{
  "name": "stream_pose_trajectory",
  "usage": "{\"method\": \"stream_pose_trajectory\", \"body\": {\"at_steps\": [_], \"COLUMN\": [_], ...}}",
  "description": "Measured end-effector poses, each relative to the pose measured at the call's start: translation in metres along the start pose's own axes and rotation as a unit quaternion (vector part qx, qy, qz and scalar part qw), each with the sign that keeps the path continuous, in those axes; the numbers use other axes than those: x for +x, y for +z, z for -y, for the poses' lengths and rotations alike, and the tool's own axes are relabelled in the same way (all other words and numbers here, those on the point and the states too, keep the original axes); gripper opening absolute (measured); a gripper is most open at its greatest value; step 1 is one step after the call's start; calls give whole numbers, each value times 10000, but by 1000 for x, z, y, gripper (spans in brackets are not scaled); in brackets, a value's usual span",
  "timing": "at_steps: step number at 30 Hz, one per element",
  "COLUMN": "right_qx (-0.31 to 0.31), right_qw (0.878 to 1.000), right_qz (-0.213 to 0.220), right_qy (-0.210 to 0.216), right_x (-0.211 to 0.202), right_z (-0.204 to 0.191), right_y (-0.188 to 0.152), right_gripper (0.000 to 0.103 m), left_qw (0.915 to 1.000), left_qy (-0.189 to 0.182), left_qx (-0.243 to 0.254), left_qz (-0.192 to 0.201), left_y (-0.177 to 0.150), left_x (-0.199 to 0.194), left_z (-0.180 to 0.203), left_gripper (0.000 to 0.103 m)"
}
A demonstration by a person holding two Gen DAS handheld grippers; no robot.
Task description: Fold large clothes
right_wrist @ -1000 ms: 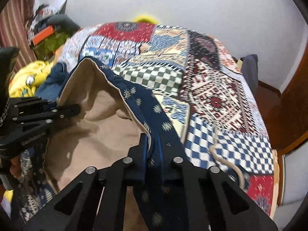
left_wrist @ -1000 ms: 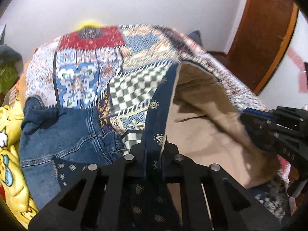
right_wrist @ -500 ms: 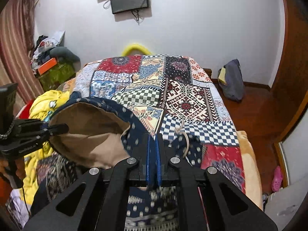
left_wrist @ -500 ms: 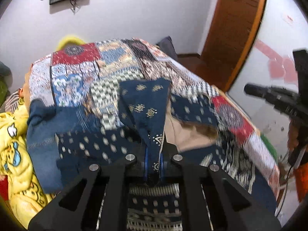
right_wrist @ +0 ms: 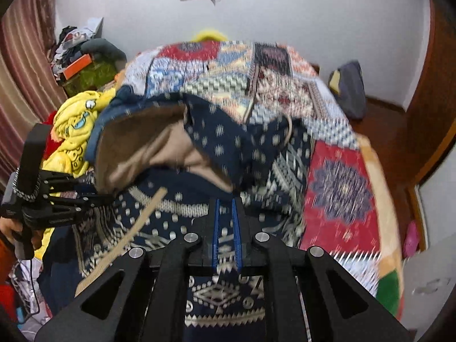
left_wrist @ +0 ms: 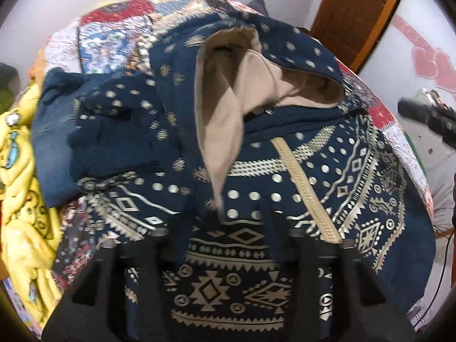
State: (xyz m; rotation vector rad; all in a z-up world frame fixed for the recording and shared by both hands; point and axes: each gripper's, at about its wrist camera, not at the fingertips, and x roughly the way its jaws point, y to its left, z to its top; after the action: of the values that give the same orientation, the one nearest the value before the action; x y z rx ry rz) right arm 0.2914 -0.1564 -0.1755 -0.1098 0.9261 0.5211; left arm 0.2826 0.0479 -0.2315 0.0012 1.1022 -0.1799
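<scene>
A navy hoodie with cream tribal pattern lies spread on the patchwork bed; its beige-lined hood flops forward over the chest. My left gripper is open above the hoodie's front, fingers wide apart, nothing between them. My right gripper has its blue pads slightly apart with the hood's edge falling away just ahead of them. The left gripper also shows in the right wrist view, and the right gripper's tip shows at the far right of the left wrist view.
Patchwork bedspread covers the bed. Blue jeans and a yellow cartoon garment lie at the left side. Wooden door at right; clutter and a curtain at left.
Both grippers let go of the hood's edges and opened. The hood dropped forward onto the hoodie's chest. Both grippers came lower and closer to the bed.
</scene>
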Motion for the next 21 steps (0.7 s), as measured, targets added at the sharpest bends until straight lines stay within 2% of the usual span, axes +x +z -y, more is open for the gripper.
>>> {"method": "stream_pose_trajectory", "body": {"at_steps": [2, 4, 6, 11, 14, 17, 19, 21], "right_qx": [114, 268, 440, 795, 920, 1037, 1079, 1095], "right_qw": [9998, 9993, 9987, 9958, 9946, 9934, 9929, 9928], "right_qz": [-137, -243, -251, -432, -456, -460, -464, -468], "right_qy": [-5, 4, 24, 97, 124, 192, 179, 141], "right_x": [6, 10, 12, 21, 24, 24, 24, 23], "right_z": [6, 12, 20, 37, 42, 48, 52, 54], "right_y": [-10, -17, -22, -26, -28, -30, -31, -32], "right_gripper": [19, 43, 52, 55, 55, 55, 55, 55], "left_qw": [9998, 9993, 9985, 9969, 9981, 9976, 9971, 9975], "left_qy": [111, 172, 281, 389, 292, 562, 640, 508], "left_qx": [1, -45, -84, -167, -71, 72, 216, 422], "left_qz": [153, 315, 464, 664, 530, 394, 337, 234], "left_y": [4, 18, 30, 77, 102, 117, 125, 129], "left_x": [-10, -21, -28, -28, -12, 12, 27, 39], "left_z": [-2, -8, -13, -27, -29, -23, -19, -13], "left_gripper": [57, 57, 60, 61, 61, 61, 51, 9]}}
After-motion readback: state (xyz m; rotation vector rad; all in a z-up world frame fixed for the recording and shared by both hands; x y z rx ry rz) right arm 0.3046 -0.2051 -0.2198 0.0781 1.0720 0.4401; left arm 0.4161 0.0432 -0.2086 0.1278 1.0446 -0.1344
